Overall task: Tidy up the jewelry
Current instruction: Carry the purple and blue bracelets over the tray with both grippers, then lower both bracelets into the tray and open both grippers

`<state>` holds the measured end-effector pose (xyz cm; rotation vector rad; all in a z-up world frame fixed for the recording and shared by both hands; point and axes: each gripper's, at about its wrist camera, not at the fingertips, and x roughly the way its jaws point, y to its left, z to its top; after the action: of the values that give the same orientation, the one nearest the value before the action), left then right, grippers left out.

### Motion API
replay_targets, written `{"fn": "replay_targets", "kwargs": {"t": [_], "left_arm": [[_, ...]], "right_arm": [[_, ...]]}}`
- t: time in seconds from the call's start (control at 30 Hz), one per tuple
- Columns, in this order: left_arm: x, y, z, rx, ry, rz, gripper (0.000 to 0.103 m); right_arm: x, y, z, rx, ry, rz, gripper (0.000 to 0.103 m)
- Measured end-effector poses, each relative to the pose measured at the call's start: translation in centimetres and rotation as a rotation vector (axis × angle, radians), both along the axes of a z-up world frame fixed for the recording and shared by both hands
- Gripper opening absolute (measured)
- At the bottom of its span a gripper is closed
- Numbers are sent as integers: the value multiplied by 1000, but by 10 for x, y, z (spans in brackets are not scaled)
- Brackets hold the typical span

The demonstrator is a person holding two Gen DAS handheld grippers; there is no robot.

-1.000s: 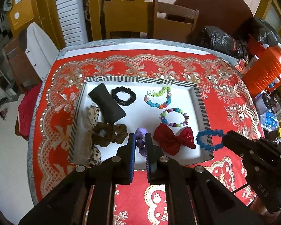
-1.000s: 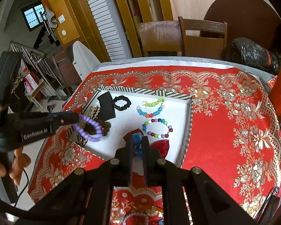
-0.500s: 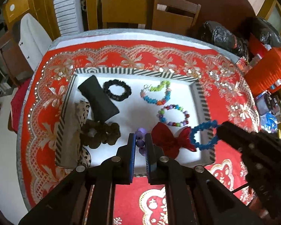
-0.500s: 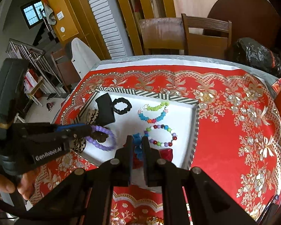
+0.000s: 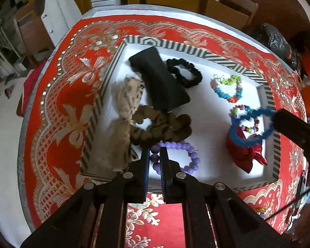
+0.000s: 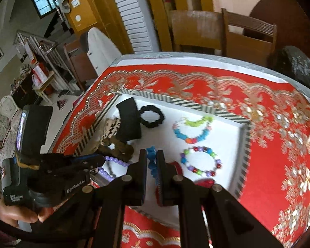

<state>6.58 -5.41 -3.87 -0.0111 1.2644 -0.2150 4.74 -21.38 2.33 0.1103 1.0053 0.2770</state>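
Both grippers holding bracelets over striped-rim tray (image 5: 196,50).
L gripper (image 5: 155,152) pinches purple bead bracelet (image 5: 180,157) near brown scrunchie (image 5: 165,128); R gripper (image 6: 152,155) clamps blue bracelet (image 5: 252,124), prob. hovering above red bow (image 5: 247,155).

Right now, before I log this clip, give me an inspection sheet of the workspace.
Surface: red patterned tablecloth.
Job's things: white tray holding black scrunchie, brown scrunchie, two multicoloured bead bracelets, red bow.
Clutter: black bag, far edge.
Grippers: left tool shut on purple bracelet; right tool shut on blue bracelet.
Cables: thin dark one, left view's lower right.
Surroundings: wooden chairs.
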Motion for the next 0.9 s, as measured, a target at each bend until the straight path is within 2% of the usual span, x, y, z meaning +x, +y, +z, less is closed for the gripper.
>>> {"fn": "replay_targets", "kwargs": {"t": [0.27, 0.5, 0.63, 0.77, 0.87, 0.9], "left_arm": [[5, 7, -6, 1, 10, 5, 0], [9, 4, -11, 3, 12, -10, 0], [11, 0, -12, 30, -2, -16, 0], [12, -2, -11, 21, -8, -6, 0], [11, -3, -9, 14, -9, -2, 15], [11, -2, -8, 5, -3, 4, 17]], "right_arm": [[43, 14, -34, 26, 47, 33, 9], [72, -7, -82, -6, 144, -56, 9], [74, -7, -90, 14, 156, -60, 9], [72, 2, -92, -13, 164, -47, 18], [66, 6, -85, -38, 152, -42, 21], [63, 5, -81, -36, 145, -47, 22]]}}
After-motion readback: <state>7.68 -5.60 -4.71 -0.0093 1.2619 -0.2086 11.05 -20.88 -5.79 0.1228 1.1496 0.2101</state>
